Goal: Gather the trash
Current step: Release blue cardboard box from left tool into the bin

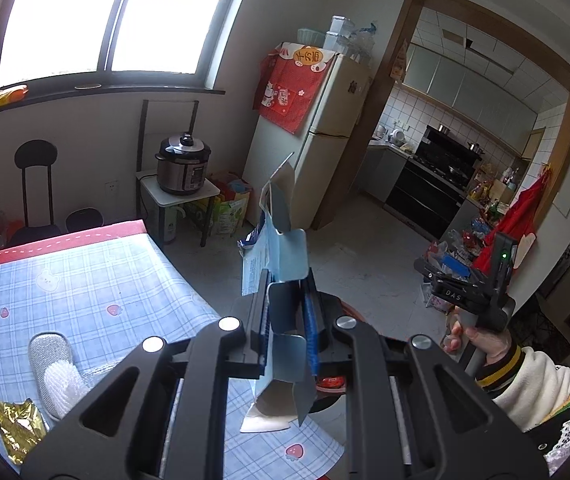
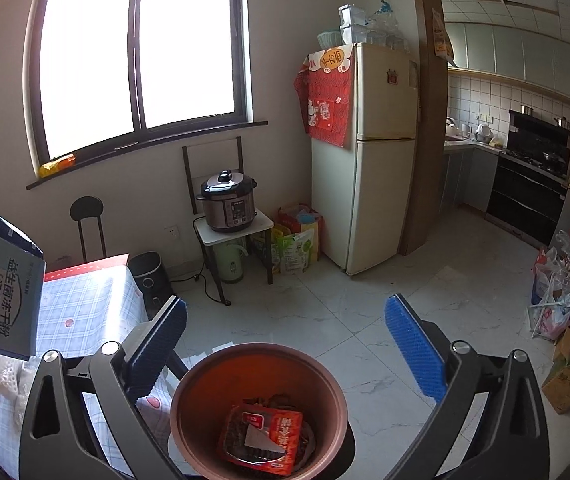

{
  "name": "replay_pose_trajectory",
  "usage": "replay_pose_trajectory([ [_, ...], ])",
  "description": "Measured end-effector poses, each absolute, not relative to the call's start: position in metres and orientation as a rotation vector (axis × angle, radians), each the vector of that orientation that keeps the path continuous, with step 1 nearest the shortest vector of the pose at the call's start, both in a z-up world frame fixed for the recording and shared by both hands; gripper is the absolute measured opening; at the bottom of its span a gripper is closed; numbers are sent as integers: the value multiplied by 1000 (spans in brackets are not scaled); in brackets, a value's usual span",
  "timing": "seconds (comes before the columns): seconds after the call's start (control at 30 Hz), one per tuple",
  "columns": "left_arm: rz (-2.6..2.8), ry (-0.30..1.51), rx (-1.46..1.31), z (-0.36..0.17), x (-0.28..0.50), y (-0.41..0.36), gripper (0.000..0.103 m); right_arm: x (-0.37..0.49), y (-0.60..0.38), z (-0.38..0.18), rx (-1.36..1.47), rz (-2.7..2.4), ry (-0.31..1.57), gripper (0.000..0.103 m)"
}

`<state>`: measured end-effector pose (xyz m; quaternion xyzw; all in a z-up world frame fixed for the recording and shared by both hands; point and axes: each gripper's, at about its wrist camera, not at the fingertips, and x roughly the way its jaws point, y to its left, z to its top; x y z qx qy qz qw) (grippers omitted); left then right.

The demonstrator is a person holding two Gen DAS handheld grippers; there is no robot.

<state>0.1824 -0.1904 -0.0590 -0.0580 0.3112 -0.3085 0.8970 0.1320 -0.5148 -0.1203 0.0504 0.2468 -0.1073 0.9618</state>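
Left gripper: jaws pressed onto a flattened pale-blue carton, pinching it near its middle, one end sticking up past the fingertips, the other hanging down toward the camera. Same carton visible at the far left edge of the right wrist view, printed face out, held above the worktop.

Right gripper: jaws spread wide, blue pads well apart, nothing between them. Directly below, a round reddish-brown bin on the floor just beside the worktop, already holding a red food wrapper and some darker scraps underneath.

Progress, judged from the layout: partly done. One wrapper binned; carton lifted but not yet over the bin. Still lying on the plaid-covered worktop: a crumpled gold foil wrapper near the front left edge, next to a grey-and-white scrubbing pad, the latter possibly not trash at all.

Likely next: carton carried across and released above the bin, then the gold foil collected. Risk worth noting: the carton is long and light, so a release off-centre could leave it leaning on the rim instead of dropping in.
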Motion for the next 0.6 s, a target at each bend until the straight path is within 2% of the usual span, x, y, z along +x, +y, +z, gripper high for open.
replay_pose_trajectory([
  [0.6, -924, 773, 15, -94, 234, -355, 19, 60, -583, -144, 205, -400, 568, 98],
])
